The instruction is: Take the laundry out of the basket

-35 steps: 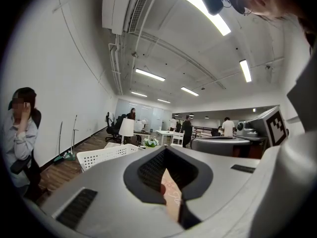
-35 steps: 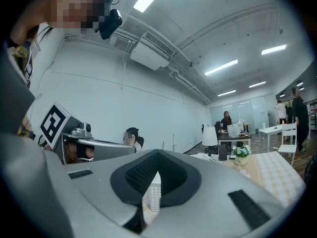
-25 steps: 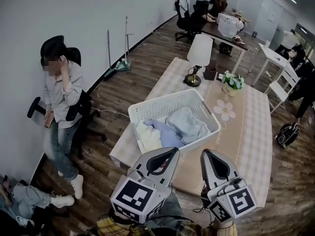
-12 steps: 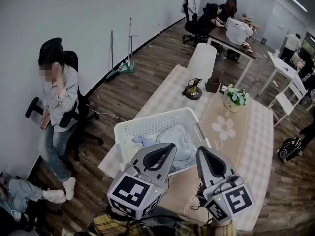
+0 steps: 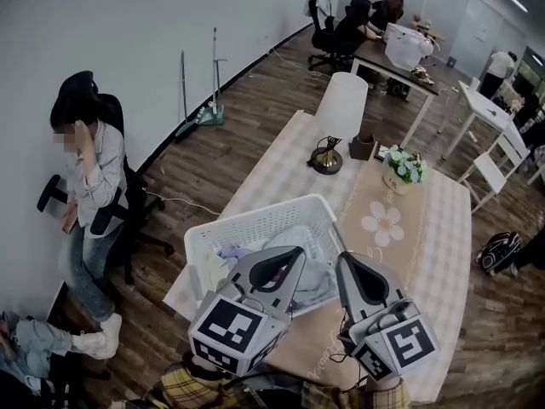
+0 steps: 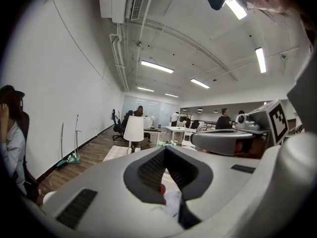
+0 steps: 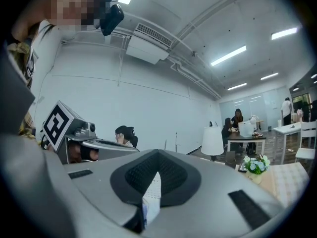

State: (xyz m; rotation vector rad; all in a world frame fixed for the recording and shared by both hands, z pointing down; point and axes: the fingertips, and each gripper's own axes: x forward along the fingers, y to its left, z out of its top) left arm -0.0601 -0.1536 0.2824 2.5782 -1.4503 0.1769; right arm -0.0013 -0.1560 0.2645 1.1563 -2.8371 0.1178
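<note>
The tabletop (image 5: 434, 262) carries a white laundry basket (image 5: 255, 228) at its near end. The laundry (image 5: 319, 267) lies heaped inside the basket, with a pale blue garment on top and nothing lifted out yet.

Both tongs hang just above the basket's near side. The left tongs (image 5: 298, 251) are over its middle and the right tongs (image 5: 342, 256) over its right wall. Each pair is fully closed and holds nothing.

The step in hand looks like the first reach. To do it well, spread one pair of tongs wide before going down, not inside the basket. Come in from above and bite a raised fold of the top garment, well inside the latticed walls so the tips do not snag. Lift straight up until the cloth clears the rim, then carry it to bare tabletop right of the basket.
</note>
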